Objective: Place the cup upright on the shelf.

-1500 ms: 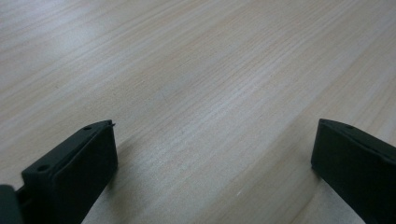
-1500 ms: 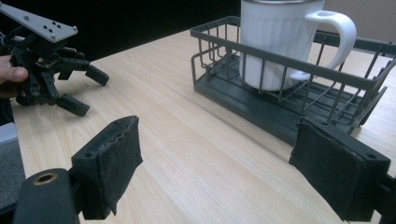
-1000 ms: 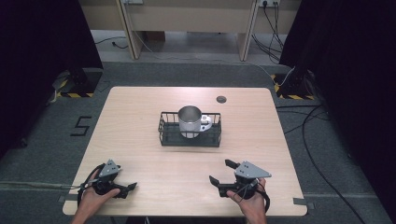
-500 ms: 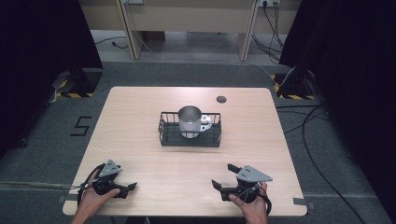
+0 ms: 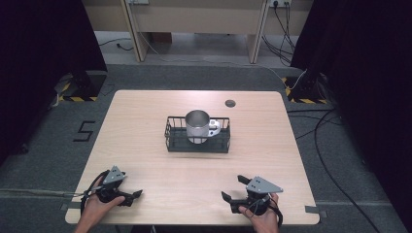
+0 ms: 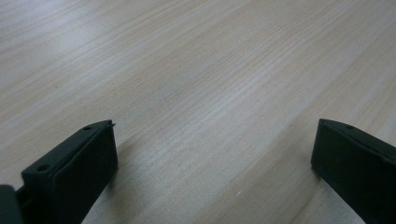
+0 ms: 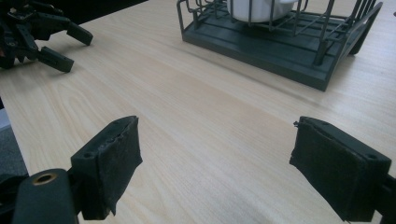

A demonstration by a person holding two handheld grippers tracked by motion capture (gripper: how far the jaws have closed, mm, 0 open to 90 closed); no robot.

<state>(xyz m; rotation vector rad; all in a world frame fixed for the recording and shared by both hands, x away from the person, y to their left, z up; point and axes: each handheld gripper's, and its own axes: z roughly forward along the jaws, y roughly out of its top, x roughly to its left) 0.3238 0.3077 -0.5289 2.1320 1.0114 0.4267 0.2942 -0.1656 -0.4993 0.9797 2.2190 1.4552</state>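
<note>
Left gripper (image 5: pixel 127 196): mine, jaws wide, empty, low over the table (image 5: pixel 145 111).
Right gripper (image 5: pixel 235 190): wide, empty, facing the rack (image 5: pixel 197 144).
Cup (image 5: pixel 197 126): upright in the rack, mid-table.
Risk: I judge a careless reach could snag rack wires or tip the cup.

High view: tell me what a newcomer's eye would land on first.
A shiny metal cup standing in a black wire basket at the middle of the pale wooden table draws the eye first. Next come the left gripper and the right gripper, each in a hand near the table's near edge, jaws apart and holding nothing.
</note>
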